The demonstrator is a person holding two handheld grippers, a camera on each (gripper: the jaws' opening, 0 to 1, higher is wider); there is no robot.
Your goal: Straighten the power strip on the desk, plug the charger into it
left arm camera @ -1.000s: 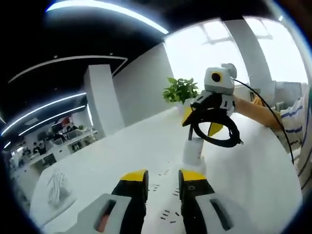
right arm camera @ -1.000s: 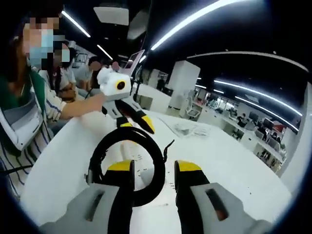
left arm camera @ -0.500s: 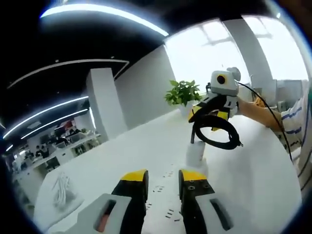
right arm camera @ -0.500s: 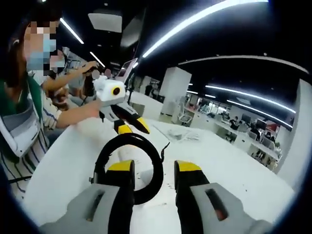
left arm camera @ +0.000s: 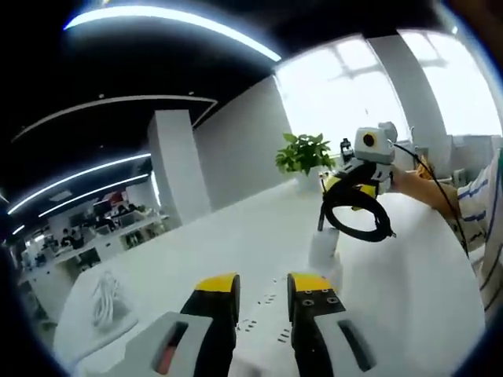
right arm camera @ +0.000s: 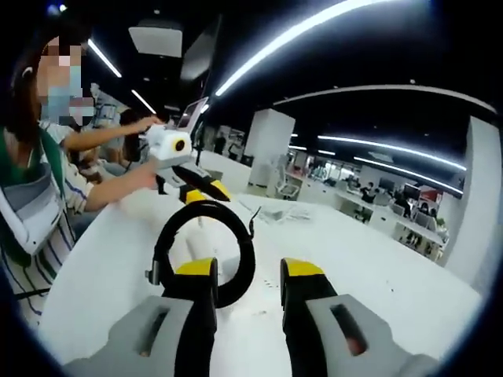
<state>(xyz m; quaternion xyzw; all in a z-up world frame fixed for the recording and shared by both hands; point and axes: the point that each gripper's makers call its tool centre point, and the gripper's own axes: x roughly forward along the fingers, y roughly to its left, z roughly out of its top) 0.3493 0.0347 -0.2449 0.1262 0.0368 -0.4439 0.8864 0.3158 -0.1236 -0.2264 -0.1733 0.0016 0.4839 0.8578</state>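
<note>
A black coiled cable loops around the left jaw of my right gripper, whose jaws stand apart. A white charger block shows through the loop. From the left gripper view, the right gripper hovers over the white desk, with the coil and the charger hanging under it. My left gripper is open with nothing between its jaws. Below it lie the dark socket slots of the white power strip, whose outline blends into the desk. A hand holds the left gripper behind the coil.
A white bundled cord lies on the desk at the left. At the far end stands a potted plant. A person in a striped sleeve is along the right edge and sits at the left in the right gripper view. Office desks lie beyond.
The two grippers have drawn apart: each looks smaller and farther in the other's view. The coil and charger stay with the right gripper. Both cameras have tilted slightly.
</note>
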